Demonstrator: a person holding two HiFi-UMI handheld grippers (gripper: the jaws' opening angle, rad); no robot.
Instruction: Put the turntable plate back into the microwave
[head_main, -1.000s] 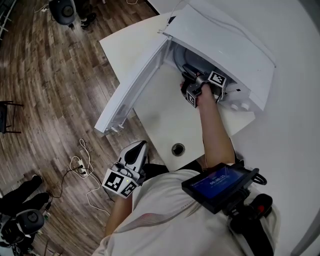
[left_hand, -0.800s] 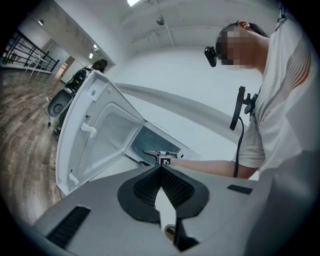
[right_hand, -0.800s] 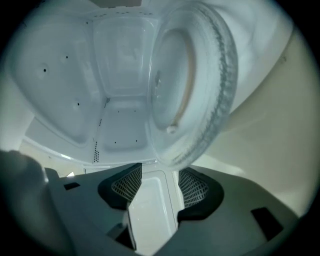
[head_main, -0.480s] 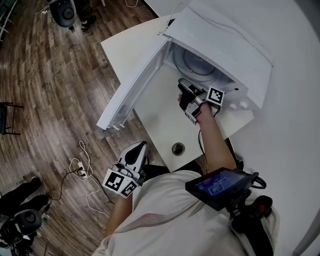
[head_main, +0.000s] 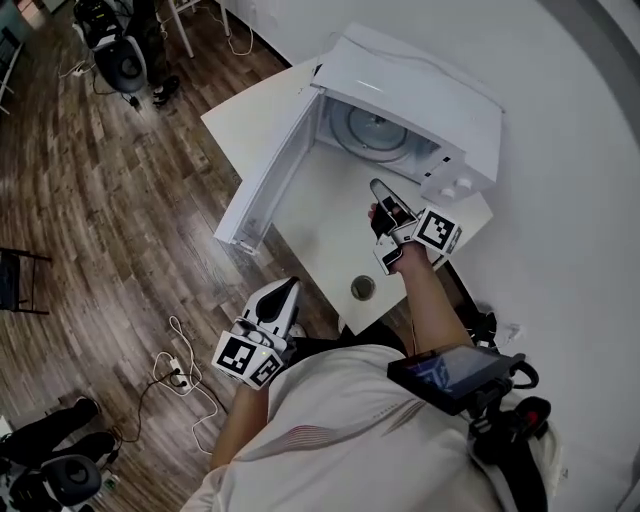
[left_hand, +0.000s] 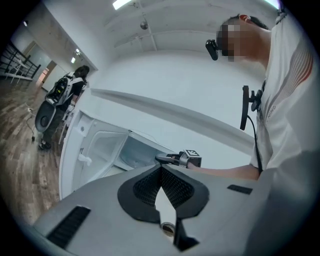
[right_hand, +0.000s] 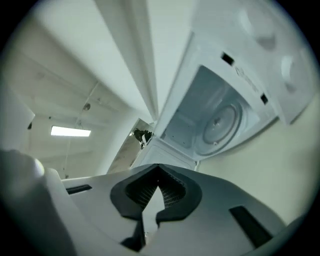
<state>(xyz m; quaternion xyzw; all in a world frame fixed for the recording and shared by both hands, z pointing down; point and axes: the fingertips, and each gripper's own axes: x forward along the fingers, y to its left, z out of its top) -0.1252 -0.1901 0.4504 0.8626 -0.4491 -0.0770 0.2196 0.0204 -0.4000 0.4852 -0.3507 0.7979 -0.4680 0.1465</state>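
The white microwave (head_main: 420, 95) stands on the white table (head_main: 320, 225) with its door (head_main: 272, 170) swung wide open to the left. The round glass turntable plate (head_main: 372, 128) lies flat on the floor of the cavity, and the right gripper view also shows this plate (right_hand: 220, 123) inside. My right gripper (head_main: 378, 187) hovers over the table in front of the opening, shut and empty, well clear of the plate. My left gripper (head_main: 290, 286) is shut with nothing in it, held low beside the table's front left edge and pointing toward the microwave (left_hand: 112, 150).
A round cable hole (head_main: 362, 288) sits near the table's front edge. Wood floor lies to the left, with loose cables (head_main: 178, 372) and wheeled gear (head_main: 120, 55) farther off. A white wall runs behind and to the right of the microwave.
My right gripper has pulled out of the microwave cavity and back over the table, leaving the plate inside. The left gripper has risen slightly.
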